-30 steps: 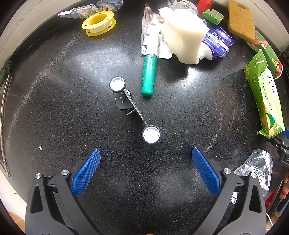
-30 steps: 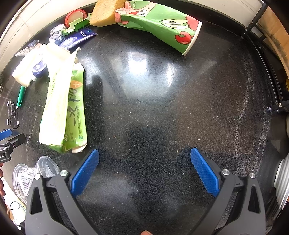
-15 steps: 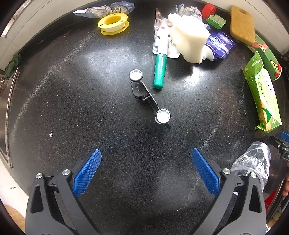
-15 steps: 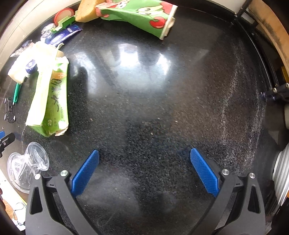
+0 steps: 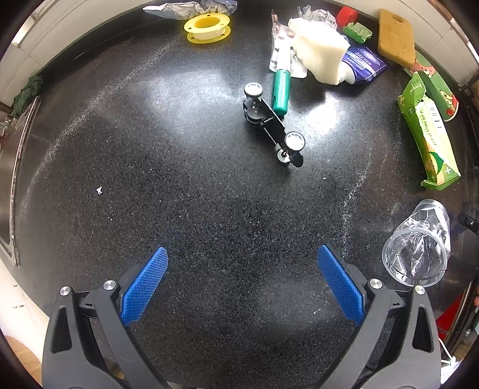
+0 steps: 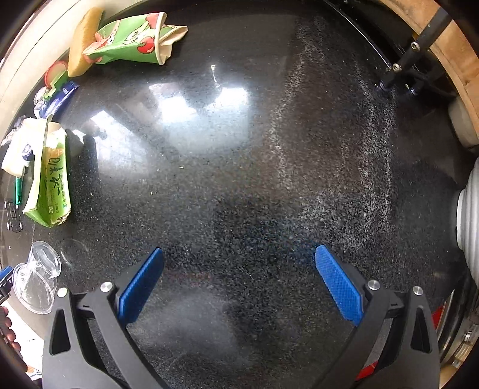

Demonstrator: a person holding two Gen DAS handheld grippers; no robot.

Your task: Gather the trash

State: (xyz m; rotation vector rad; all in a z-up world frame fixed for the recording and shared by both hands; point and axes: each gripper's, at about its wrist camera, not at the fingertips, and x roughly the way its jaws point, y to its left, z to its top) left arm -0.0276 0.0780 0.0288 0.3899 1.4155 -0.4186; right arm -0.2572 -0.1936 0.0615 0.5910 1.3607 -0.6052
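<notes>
My left gripper (image 5: 242, 269) is open and empty above the black counter (image 5: 149, 164). A crushed clear plastic cup (image 5: 419, 245) lies to its right. A green carton (image 5: 428, 137), a white sponge (image 5: 320, 59), a blue wrapper (image 5: 365, 62) and a green-handled tool (image 5: 281, 92) lie farther off. My right gripper (image 6: 239, 275) is open and empty over bare counter. The green carton (image 6: 54, 179), the clear cup (image 6: 39, 278) and a crushed green paper cup (image 6: 134, 42) lie at its left.
A black part with two white wheels (image 5: 272, 122) lies mid-counter. A yellow spool (image 5: 208, 28) and crumpled foil (image 5: 185, 7) sit at the back. A brown sponge (image 5: 395, 39) leans at the back right. A sink edge (image 5: 12, 167) is at the left.
Both grippers have pulled back and up from the counter. The left view now shows the whole clear cup. The right view has swung to the right, away from the carton.
</notes>
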